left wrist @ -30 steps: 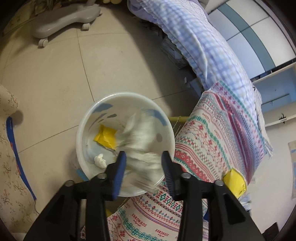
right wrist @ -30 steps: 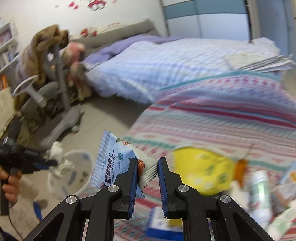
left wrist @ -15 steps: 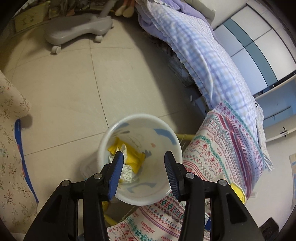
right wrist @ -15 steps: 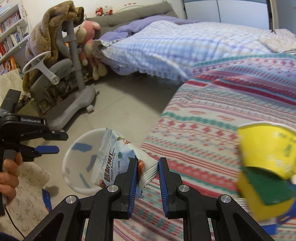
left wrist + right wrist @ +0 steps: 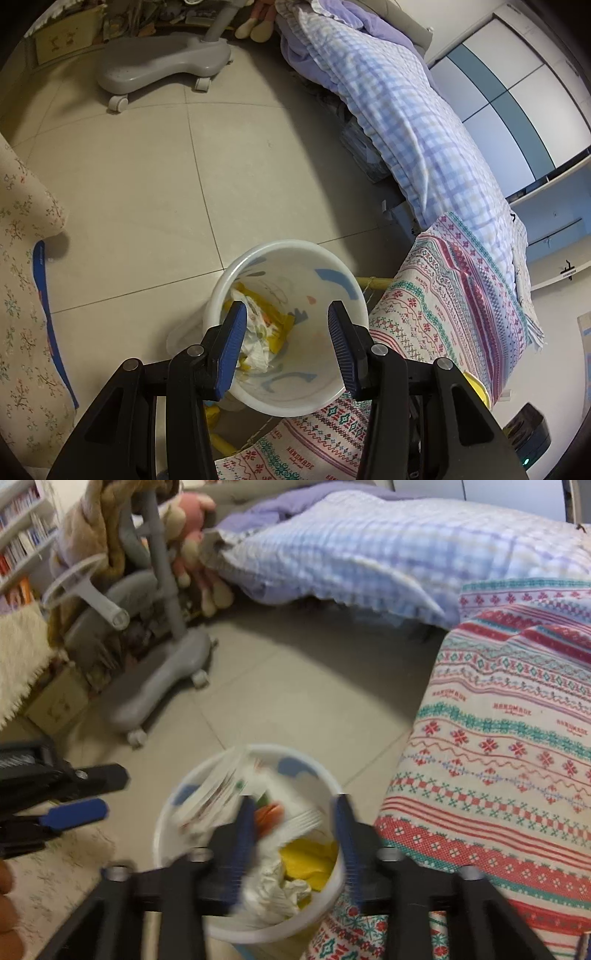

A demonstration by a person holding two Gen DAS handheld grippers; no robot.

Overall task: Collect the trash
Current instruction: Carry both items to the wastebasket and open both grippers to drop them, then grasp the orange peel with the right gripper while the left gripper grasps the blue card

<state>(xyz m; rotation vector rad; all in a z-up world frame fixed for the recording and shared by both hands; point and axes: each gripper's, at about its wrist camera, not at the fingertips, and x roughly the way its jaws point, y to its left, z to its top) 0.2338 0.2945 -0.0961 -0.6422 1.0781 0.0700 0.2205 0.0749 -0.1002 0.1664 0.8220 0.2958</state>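
Note:
A white bin (image 5: 332, 266) stands on the tiled floor beside the patterned cloth; it also shows in the right wrist view (image 5: 162, 834). It holds crumpled white paper (image 5: 258, 332) and a yellow wrapper (image 5: 280, 328). My left gripper (image 5: 284, 343) is open and empty above the bin. My right gripper (image 5: 295, 834) is open over the bin. The blue-and-white snack packet (image 5: 218, 794) is blurred, loose between the jaws at the bin's mouth. My left gripper also shows at the left of the right wrist view (image 5: 74, 794).
A table with a striped patterned cloth (image 5: 509, 746) stands right of the bin. A bed with a checked quilt (image 5: 399, 122) lies behind. A grey wheeled chair base (image 5: 162, 66) stands on the floor at the back left. A floral fabric (image 5: 22, 295) is at the left.
My right gripper has swung over the bin and opened, and the snack packet has left its grip. My left gripper has drawn back a little from the bin, still open.

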